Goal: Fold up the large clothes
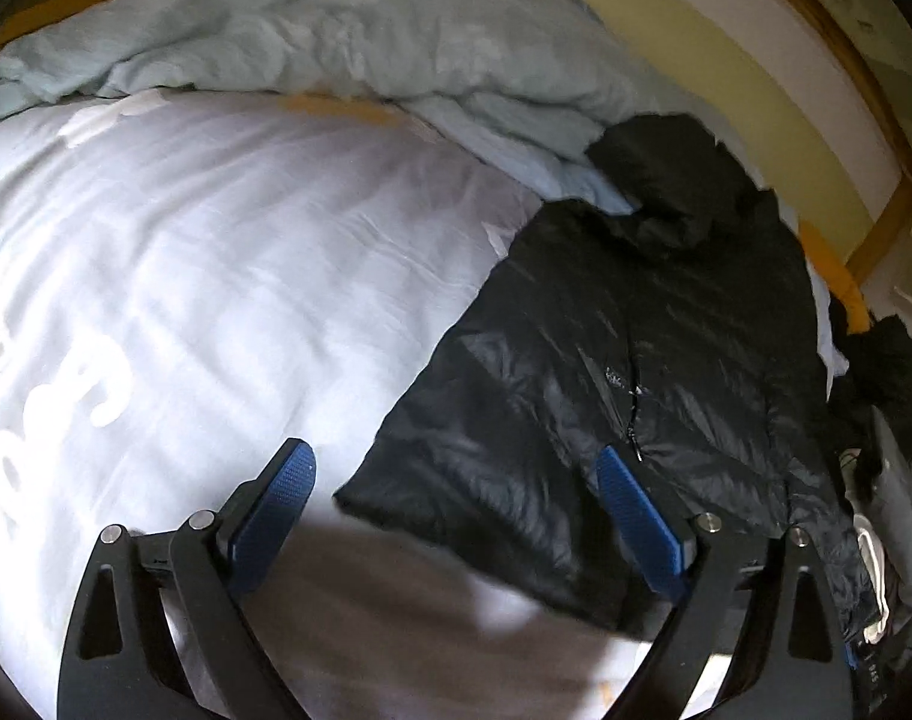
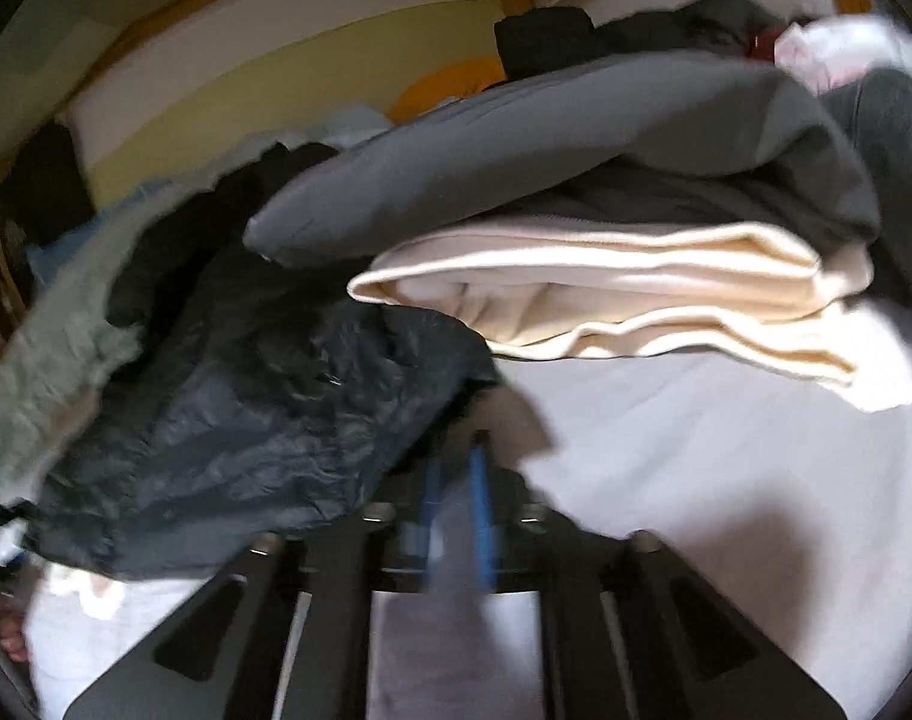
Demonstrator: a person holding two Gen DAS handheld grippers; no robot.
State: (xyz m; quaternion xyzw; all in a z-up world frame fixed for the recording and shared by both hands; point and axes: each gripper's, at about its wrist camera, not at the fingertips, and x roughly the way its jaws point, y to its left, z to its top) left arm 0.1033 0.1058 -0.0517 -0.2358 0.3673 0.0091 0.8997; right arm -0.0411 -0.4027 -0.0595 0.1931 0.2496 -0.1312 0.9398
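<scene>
The black puffer jacket [image 1: 624, 360] lies spread on the bed [image 1: 216, 252], its hood toward the rumpled pale-blue duvet [image 1: 312, 42] at the head end and its hem nearest the cameras. It looks light, soft and thickly padded, with a shiny shell that is likely slippery, so a thin pinch may slide off. A better hold would probably be on a seam: the hem corner, a cuff, or the shoulder beside the hood, gathering the shell and filling together.

The left tongs [image 1: 456, 516] are spread wide and empty, hovering just above the jacket's hem edge, one blue pad over the white sheet and the other over the black fabric. The right tongs [image 2: 456, 516] are blurred; their blue pads stand slightly apart with nothing visibly between them, just beside the jacket's near corner.

The left wrist view gives the whole outline of the jacket, with its hood and front zip. The right wrist view shows only a crumpled part of the jacket, but reveals what lies just beside it: a stack of folded clothes, a grey garment [image 2: 576, 126] on top of a cream garment [image 2: 636, 288].
</scene>
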